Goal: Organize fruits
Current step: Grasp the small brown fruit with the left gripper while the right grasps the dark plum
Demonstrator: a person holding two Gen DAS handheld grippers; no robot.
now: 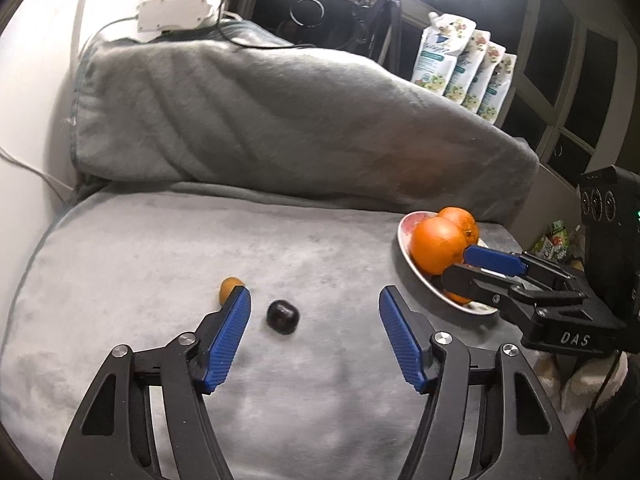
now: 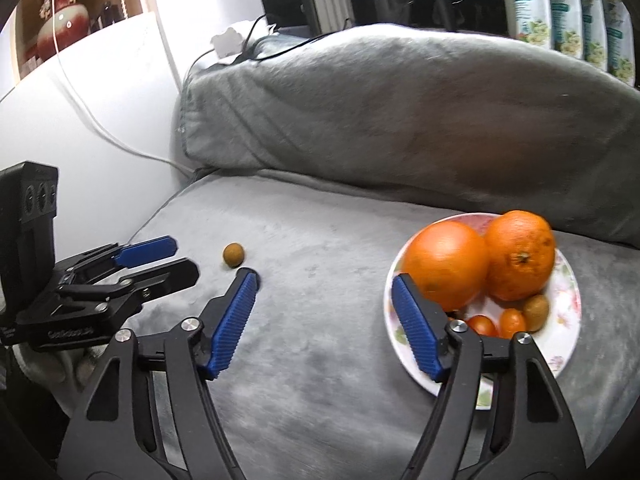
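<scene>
A dark plum lies on the grey cushion between the fingers of my left gripper, nearer the left finger; the pads stand apart from it and the gripper is open. A small brown-orange fruit sits just behind that left fingertip. At the right a flowered plate holds two big oranges and several small fruits. My right gripper is open and holds nothing; its right finger overlaps the plate's near-left rim. From the right wrist view the left gripper shows at the left.
A rolled grey blanket forms a ridge behind the cushion. A white device with cables lies on it. Printed pouches, a tripod and a window stand behind. A white wall closes the left; a red vase sits above.
</scene>
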